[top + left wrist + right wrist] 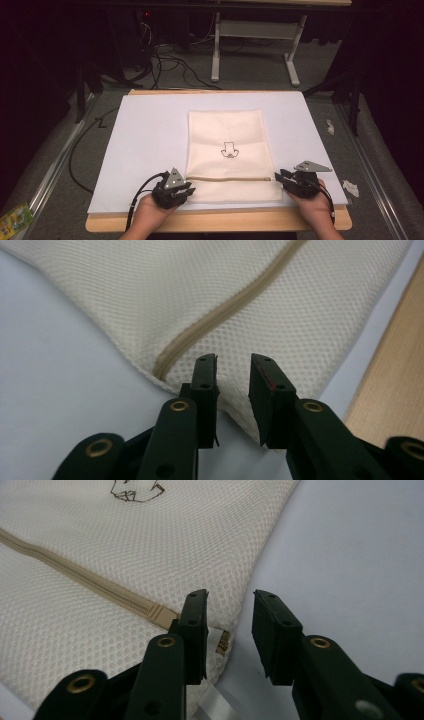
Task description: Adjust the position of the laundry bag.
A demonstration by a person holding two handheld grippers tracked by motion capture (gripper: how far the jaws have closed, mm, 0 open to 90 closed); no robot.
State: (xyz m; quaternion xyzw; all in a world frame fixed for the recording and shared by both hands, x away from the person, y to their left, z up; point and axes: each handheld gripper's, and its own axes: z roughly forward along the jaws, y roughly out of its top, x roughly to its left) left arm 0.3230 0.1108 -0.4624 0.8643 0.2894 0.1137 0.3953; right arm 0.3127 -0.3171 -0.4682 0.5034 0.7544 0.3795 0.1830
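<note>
Dark floor and trailing cables surround your desk [220,226], whose wooden top carries a white sheet [145,135]. On that sheet, a cream mesh laundry bag [227,131] lies flat near the middle, its near end close to the desk's front edge. Its tan zipper [230,178] runs straight across from side to side, parallel to that front edge, and that line is what your next move likely turns on.

Your left gripper [181,191] sits at the bag's near left corner, just below the zipper's left end, jaws parted with mesh edge between them but not pinched. Your right gripper [281,178] is at the zipper's right end, also parted, straddling the bag's side edge beside the small brass pull [223,642]. Both hands come in low from the front edge, angled inward.
</note>
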